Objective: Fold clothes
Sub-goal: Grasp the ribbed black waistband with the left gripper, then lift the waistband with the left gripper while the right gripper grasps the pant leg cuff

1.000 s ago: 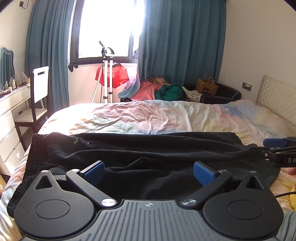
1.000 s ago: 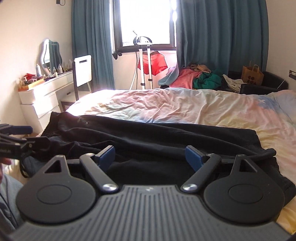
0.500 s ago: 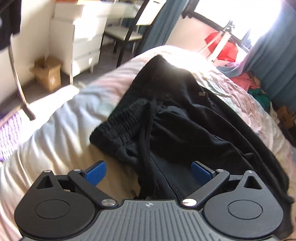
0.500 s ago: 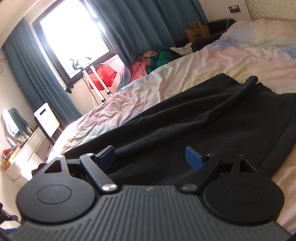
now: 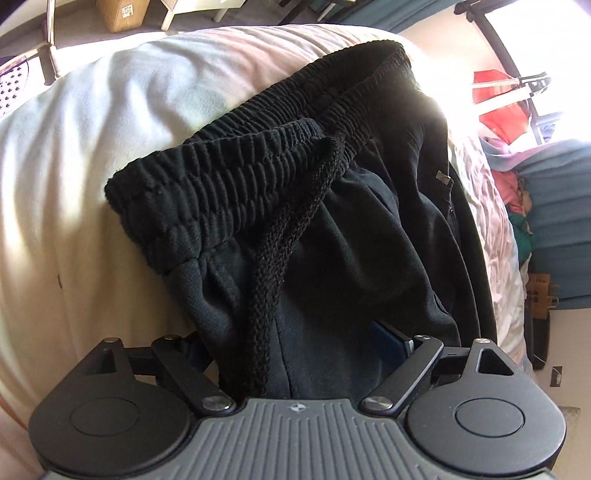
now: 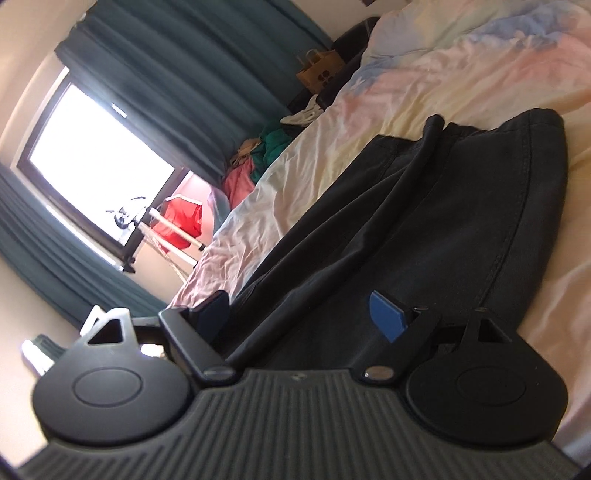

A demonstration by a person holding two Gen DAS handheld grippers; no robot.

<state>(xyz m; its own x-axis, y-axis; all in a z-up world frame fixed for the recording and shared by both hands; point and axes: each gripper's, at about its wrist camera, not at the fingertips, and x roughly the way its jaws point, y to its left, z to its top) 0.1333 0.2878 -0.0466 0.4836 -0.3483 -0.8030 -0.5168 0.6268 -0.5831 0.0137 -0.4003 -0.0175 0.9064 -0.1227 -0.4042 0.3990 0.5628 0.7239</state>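
Note:
Black trousers (image 5: 351, 240) lie across the pastel bed (image 5: 92, 129). Their ribbed elastic waistband (image 5: 221, 192) and a braided drawstring (image 5: 280, 266) fill the left wrist view. My left gripper (image 5: 291, 347) straddles the cloth just below the waistband. Its jaws are closing with cloth and drawstring between them. Its left pad is hidden under the cloth and I cannot see the pads pressing. In the right wrist view the trousers (image 6: 443, 221) end in a stitched hem (image 6: 535, 192). My right gripper (image 6: 299, 314) stands open low over that leg, blue pads apart.
A cardboard box (image 5: 118, 13) stands on the floor past the bed's corner. Behind the bed are teal curtains (image 6: 184, 74), a bright window, a stand with a red cloth (image 6: 177, 221), a pile of clothes (image 6: 258, 158) and a paper bag (image 6: 321, 72).
Both views have rolled sideways. My left gripper has swung to the waistband end and dropped onto it, jaws narrowing around the cloth. My right gripper has sunk closer to the leg end.

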